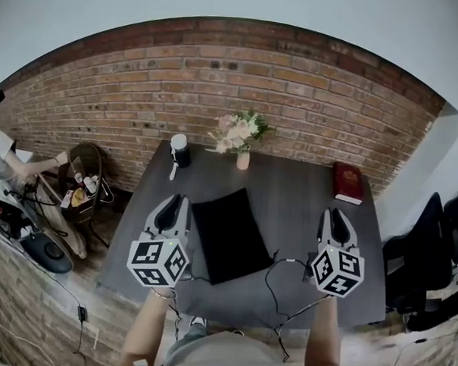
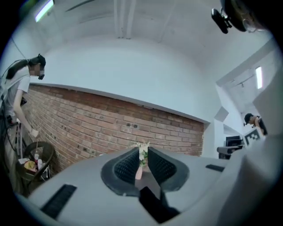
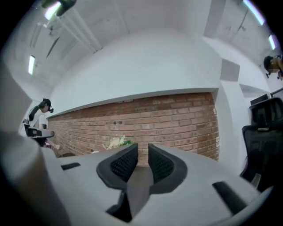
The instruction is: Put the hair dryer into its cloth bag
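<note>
The black cloth bag (image 1: 228,233) lies flat in the middle of the dark table (image 1: 292,208). A dark cylinder with a white top (image 1: 180,149) stands at the back left; I cannot tell whether it is the hair dryer. My left gripper (image 1: 177,202) is held up left of the bag, pointing level toward the brick wall. Its jaws stand a narrow gap apart with nothing between them (image 2: 142,161). My right gripper (image 1: 335,214) hangs right of the bag, also narrowly open and empty (image 3: 142,156).
A vase of flowers (image 1: 242,143) stands at the table's back middle, a red book (image 1: 348,182) at the back right. A thin black cable (image 1: 274,283) trails over the front edge. A person (image 1: 4,161) and a basket (image 1: 81,186) are at left, office chairs (image 1: 439,237) at right.
</note>
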Available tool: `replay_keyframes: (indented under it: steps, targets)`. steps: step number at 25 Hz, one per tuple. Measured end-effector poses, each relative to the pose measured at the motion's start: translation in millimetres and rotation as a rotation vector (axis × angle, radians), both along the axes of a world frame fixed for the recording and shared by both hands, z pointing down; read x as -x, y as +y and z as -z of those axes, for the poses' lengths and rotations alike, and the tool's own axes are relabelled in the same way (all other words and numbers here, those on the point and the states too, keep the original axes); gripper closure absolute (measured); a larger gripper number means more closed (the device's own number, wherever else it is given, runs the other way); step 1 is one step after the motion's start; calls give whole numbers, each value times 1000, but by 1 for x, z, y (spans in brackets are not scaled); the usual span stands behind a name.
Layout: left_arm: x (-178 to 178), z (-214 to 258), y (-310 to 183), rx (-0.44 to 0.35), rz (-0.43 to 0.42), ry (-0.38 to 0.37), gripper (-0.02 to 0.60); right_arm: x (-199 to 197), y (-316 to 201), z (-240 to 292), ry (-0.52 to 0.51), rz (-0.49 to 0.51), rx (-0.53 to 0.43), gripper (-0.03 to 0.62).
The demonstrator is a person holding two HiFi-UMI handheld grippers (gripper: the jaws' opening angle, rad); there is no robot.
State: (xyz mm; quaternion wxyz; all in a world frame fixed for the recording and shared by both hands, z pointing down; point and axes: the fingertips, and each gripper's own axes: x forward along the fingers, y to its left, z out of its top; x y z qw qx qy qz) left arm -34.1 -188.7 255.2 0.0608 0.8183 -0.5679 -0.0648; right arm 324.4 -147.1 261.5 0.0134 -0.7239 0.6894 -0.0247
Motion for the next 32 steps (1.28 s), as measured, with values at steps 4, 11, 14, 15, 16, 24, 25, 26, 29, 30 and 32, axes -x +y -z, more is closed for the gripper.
replay_keyframes:
  steps: [4, 11, 14, 15, 16, 24, 25, 26, 29, 30, 32]
  targets:
    - [6, 21, -2, -77, 25, -13, 553, -6, 16, 18, -13, -73, -84, 584]
    - [13, 8, -12, -77, 38, -6, 569, -15, 34, 12, 2, -175, -63, 600]
    - [16, 0, -17, -64, 29, -10, 569, -14, 38, 5, 11, -201, -34, 600]
    - [17, -2, -18, -59, 27, -9, 569, -13, 38, 4, 10, -205, -28, 599]
    - [17, -3, -19, -54, 25, -7, 569, -12, 39, 3, 9, -206, -22, 599]
    - [18, -14, -24, -27, 5, 2, 569, -4, 40, -5, 38, -220, 22, 594]
    - [18, -14, -24, -24, 5, 1, 569, -4, 40, -6, 37, -221, 27, 594]
    - [18, -15, -24, -22, 6, -1, 569, -4, 40, -6, 38, -222, 32, 594]
    - [19, -16, -21, -18, 6, -9, 569, -3, 42, -9, 40, -221, 44, 594]
    - [19, -17, -20, -19, 5, -12, 569, -2, 43, -11, 41, -221, 46, 594]
    - [18, -18, -18, -19, 1, -16, 569, -1, 45, -14, 42, -223, 53, 594]
